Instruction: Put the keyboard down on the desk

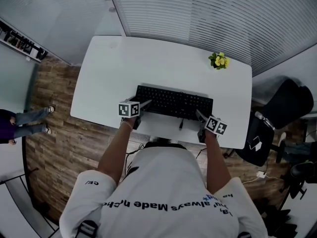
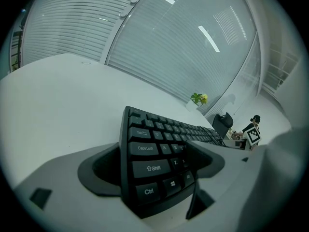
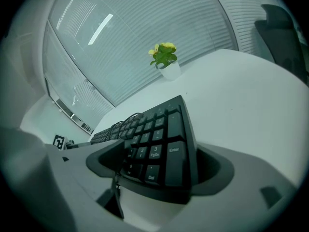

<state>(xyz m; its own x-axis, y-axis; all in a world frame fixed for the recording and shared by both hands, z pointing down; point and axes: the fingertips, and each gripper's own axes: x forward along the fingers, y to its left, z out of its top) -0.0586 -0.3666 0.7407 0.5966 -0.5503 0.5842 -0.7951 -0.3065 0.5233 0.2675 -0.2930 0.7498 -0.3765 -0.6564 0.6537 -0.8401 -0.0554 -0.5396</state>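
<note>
Both grippers are down at the near edge of the white tabletop (image 1: pixel 148 58), one at each end of the black keyboard (image 1: pixel 173 102). The keyboard lies across the front middle of the tabletop, long side toward the person, cable trailing off its near edge. The left gripper (image 1: pixel 143 104) has the Ctrl and Shift end between its jaws. The jaws stand wide apart, and there's a clear gap between the left jaw and the keyboard's edge, so nothing is clamped. It's the same on the other side. The right gripper (image 1: pixel 200 115) straddles the number-pad end, Enter and Del keys sitting in the gap, jaws spread and not pressing. A little pot of yellow flowers (image 1: pixel 219 60) sits well apart at the far right corner, and a black office chair (image 1: pixel 287 103) stands off to the right of the desk.
</note>
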